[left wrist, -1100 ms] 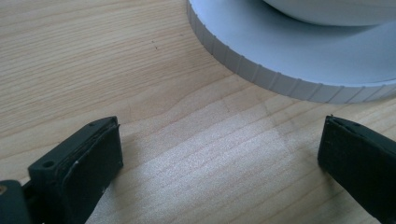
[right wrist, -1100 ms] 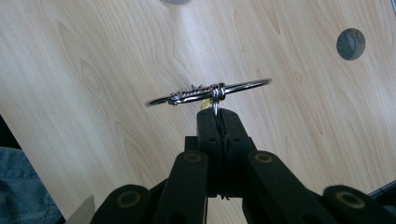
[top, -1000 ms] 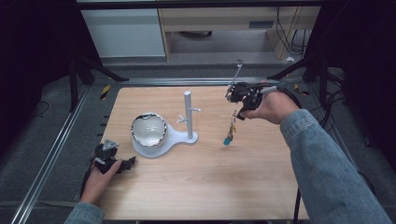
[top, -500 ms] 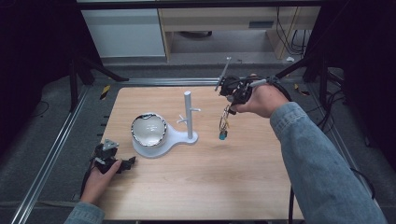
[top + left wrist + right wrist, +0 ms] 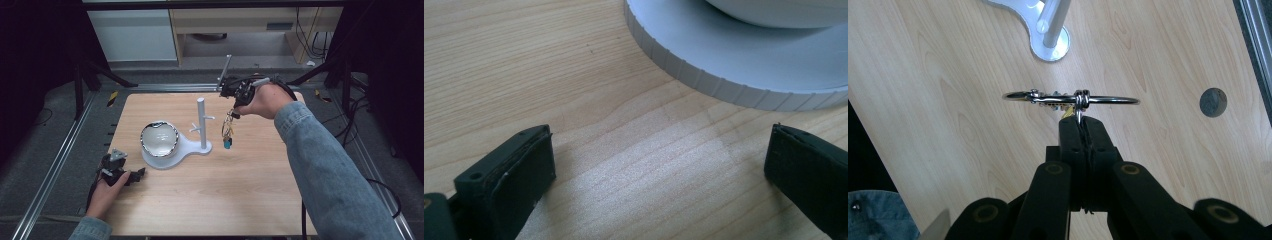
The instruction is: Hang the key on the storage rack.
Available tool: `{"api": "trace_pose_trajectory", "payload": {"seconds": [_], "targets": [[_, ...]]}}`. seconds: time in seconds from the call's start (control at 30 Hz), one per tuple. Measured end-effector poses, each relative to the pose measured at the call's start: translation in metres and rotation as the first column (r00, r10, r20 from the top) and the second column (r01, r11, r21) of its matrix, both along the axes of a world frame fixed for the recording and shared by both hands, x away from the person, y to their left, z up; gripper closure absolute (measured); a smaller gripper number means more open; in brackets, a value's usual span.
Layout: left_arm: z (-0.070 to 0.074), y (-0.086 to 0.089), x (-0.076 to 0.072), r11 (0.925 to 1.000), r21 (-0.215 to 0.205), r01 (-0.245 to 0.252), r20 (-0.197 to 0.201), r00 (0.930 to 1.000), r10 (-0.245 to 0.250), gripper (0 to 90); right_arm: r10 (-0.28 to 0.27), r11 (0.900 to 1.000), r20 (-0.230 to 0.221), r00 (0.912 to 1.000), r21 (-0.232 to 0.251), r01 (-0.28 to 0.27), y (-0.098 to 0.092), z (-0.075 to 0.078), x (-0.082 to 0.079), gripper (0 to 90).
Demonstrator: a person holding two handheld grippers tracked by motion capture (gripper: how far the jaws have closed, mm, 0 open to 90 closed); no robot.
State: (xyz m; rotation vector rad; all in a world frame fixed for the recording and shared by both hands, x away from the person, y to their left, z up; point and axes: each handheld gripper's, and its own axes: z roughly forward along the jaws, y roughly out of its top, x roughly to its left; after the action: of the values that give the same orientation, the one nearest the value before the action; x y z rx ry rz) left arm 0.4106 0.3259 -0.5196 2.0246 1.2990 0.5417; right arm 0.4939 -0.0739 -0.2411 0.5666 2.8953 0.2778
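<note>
While the right tool [image 5: 234, 102] pinches a key ring [image 5: 1070, 98] aloft, the left tool [image 5: 659, 165] rests wide on the tabletop [image 5: 250, 190]. Next, seemingly: slip the ring over a peg of the white stand [image 5: 202, 122].

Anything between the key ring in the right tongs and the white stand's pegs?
Nothing visible. The key ring hangs from the right tongs just right of the stand's post, and the gap to the pegs looks open.
</note>
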Motion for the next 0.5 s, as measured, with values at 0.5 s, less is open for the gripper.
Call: {"api": "trace_pose_trajectory", "payload": {"seconds": [0.5], "targets": [[0.000,0.000,0.000,1.0000,0.000,-0.001,0.000,1.0000,0.001,0.0,0.005,1.000,-0.007,1.0000,0.012,-0.004,0.012,0.000,0.007,89.2]]}}
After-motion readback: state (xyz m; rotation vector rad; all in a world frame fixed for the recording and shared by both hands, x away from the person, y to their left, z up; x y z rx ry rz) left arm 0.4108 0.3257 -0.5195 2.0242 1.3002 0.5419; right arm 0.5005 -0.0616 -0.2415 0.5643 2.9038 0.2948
